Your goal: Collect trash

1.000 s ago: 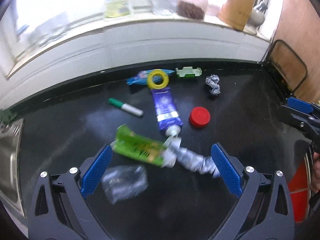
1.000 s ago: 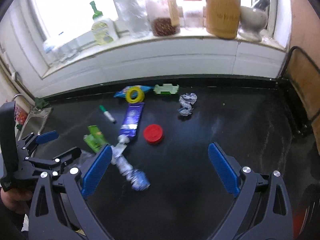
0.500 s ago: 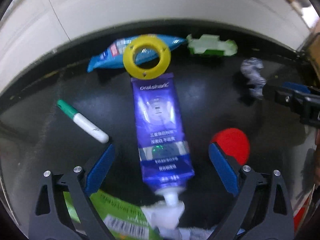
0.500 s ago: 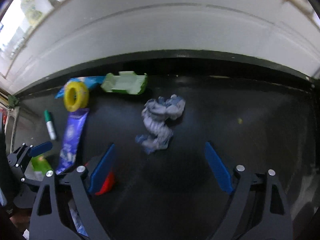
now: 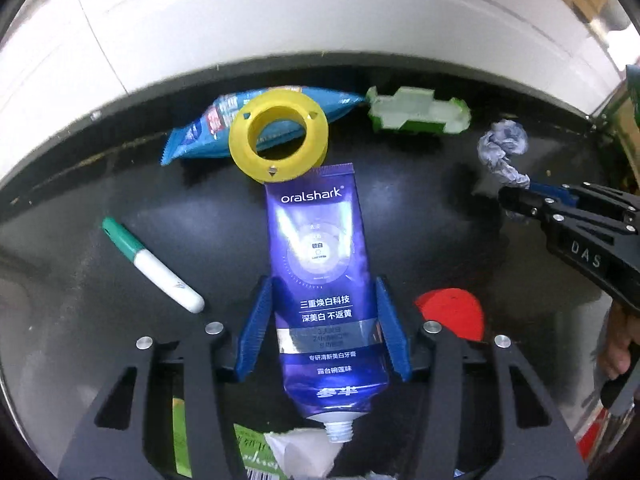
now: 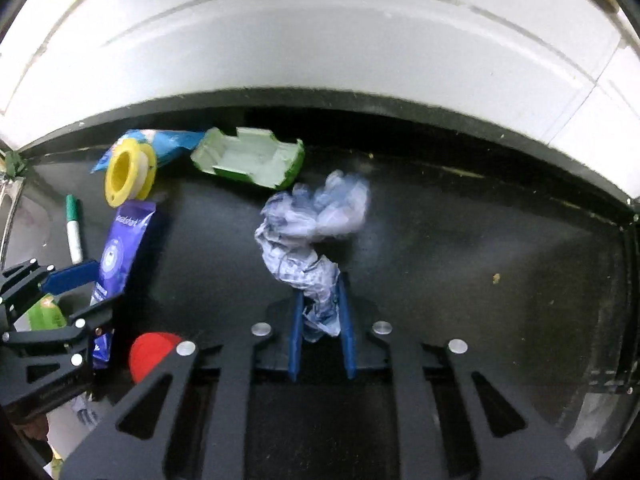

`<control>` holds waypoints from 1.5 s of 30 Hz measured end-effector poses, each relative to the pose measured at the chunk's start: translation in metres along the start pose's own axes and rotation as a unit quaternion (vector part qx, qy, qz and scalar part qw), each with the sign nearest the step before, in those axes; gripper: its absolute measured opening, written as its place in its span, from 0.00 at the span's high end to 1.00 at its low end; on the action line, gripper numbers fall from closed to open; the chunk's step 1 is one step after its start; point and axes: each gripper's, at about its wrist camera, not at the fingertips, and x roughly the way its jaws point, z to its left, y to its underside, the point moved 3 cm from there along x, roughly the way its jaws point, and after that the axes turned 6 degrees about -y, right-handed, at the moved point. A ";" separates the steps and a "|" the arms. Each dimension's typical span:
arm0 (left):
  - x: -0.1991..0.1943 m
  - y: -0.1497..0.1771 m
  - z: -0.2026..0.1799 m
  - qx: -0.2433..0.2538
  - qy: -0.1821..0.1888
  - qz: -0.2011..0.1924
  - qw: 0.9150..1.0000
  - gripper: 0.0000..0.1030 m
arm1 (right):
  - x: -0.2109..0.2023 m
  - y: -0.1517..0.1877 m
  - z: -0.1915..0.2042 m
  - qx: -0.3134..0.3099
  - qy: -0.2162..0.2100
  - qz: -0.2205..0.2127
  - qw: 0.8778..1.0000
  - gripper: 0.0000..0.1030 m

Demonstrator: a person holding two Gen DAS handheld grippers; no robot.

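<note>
Both claws are pinching first pickups — the left gripper [image 5: 326, 322] closing on the toothpaste tube [image 5: 322, 276], the right gripper [image 6: 320, 312] clamping the crumpled wrapper [image 6: 308, 236] — while the rest of the litter is lying uncollected.

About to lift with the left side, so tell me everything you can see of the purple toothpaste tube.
The toothpaste tube is glossy purple plastic printed "oralshark", with a silver band. It lies flat on the black counter, its capless threaded nozzle toward the camera. The left hand-held gripper has a blue pad against each side. The crimped end touches the yellow ring; the nozzle meets white crumpled paper.
</note>
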 end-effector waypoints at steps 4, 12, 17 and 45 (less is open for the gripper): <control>-0.027 -0.001 0.004 0.004 0.004 -0.022 1.000 0.51 | -0.029 0.008 0.009 0.000 -0.004 -0.023 1.000 0.84; -0.076 0.032 0.008 -0.004 0.027 -0.026 0.999 0.51 | -0.088 0.047 0.028 0.002 -0.016 -0.048 0.999 0.84; -0.093 0.057 -0.004 0.017 0.012 -0.042 0.999 0.53 | -0.111 0.070 0.038 0.006 -0.012 -0.057 0.998 0.84; -0.049 0.122 -0.043 -0.003 0.022 0.029 0.999 0.30 | -0.140 0.143 0.000 0.065 -0.015 -0.060 0.996 0.84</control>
